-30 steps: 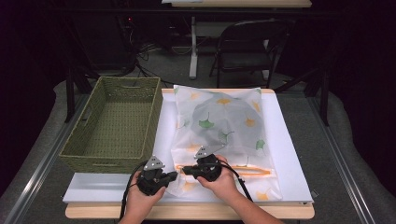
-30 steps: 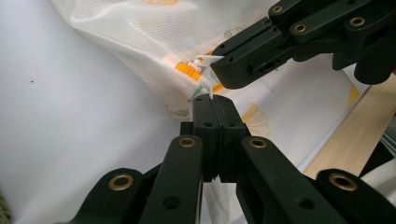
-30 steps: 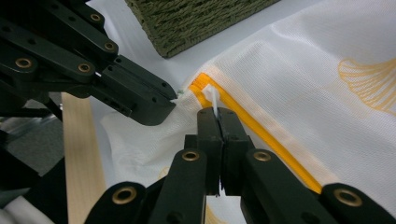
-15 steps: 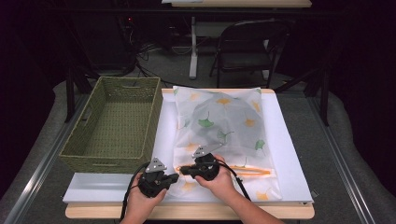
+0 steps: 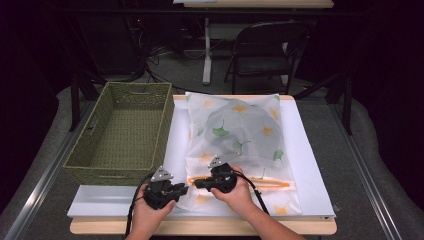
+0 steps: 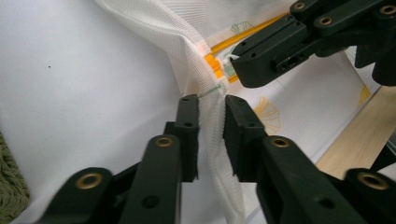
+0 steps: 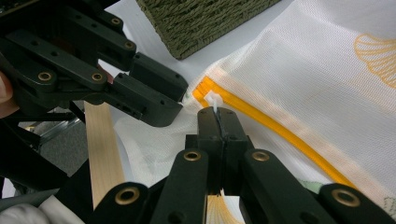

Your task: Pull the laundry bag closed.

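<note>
A: Hands first. Both are seen entering from the bottom edge of the high view, close together at the near edge of the table (image 5: 310, 165). The left gripper (image 5: 181, 190) is held low, pointed right toward the bag (image 5: 235, 135). The right gripper (image 5: 199, 184) is pointed left, so the 2 tips are nearly met at the bag's near left corner.

B: Jaw state?

A: In the left gripper view, the left gripper (image 6: 211, 135) is seen with jaws set narrowly apart, a raised fold of the bag's mesh edge (image 6: 210, 126) caught between them and touched on both sides. In the right gripper view, the right gripper (image 7: 217, 122) is seen pressed fully together on the white zipper pull (image 7: 214, 101), at the end of the orange zipper (image 7: 280, 135).

B: Where is the bag placed?

A: Flat on the white table, just right of the basket (image 5: 120, 132), its near left corner lifted by the tongs. The zipper (image 5: 265, 184) is run along the near edge.

B: Containers?

A: 2. The green woven basket is stood at the table's left; nothing can be seen inside it. The bag is bulged in the middle; a rounded shape is shown through the mesh, but it can't be identified. The zipper looks closed along its visible length.
</note>
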Action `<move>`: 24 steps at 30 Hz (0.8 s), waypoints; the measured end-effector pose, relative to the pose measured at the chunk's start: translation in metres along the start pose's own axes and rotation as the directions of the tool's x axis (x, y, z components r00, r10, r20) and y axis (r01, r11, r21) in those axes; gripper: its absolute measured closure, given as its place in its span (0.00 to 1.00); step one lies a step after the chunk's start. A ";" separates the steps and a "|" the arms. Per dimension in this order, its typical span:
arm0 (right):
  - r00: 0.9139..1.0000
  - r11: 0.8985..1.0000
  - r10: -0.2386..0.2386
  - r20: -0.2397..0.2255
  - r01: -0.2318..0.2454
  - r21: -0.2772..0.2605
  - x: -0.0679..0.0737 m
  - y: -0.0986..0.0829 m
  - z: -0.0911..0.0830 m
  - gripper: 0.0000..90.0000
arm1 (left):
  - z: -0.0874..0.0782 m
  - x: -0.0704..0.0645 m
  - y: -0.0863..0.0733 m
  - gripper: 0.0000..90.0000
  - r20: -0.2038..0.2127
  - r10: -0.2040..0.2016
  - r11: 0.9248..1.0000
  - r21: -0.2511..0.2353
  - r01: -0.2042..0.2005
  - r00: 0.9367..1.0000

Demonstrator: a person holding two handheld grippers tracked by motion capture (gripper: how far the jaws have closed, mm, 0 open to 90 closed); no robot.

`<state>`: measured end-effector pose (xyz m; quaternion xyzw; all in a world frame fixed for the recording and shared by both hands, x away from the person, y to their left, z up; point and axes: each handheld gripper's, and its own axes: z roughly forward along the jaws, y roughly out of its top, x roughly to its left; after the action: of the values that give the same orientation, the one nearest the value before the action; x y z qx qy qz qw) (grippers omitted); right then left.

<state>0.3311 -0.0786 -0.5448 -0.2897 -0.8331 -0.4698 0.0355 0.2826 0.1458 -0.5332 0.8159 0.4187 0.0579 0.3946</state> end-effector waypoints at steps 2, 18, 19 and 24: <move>1.000 1.000 0.002 -0.001 -0.002 0.000 0.000 0.000 0.000 1.00 | 0.000 0.000 0.000 0.80 0.000 0.000 1.000 0.000 0.000 1.000; 0.998 0.998 0.059 -0.017 -0.058 0.037 -0.003 0.003 0.002 1.00 | 0.004 -0.001 0.004 0.96 -0.022 0.058 0.998 0.000 -0.058 0.998; 0.998 0.997 0.062 -0.017 -0.061 0.040 -0.003 0.003 0.002 1.00 | 0.004 -0.001 0.004 0.96 -0.022 0.058 0.998 0.000 -0.058 0.998; 0.998 0.997 0.062 -0.017 -0.061 0.040 -0.003 0.003 0.002 1.00 | 0.003 0.000 0.003 0.97 -0.033 0.065 0.998 0.010 -0.065 0.997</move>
<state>0.3355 -0.0768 -0.5446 -0.3102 -0.8327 -0.4544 0.0632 0.2856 0.1425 -0.5334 0.8298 0.3987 0.0825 0.3817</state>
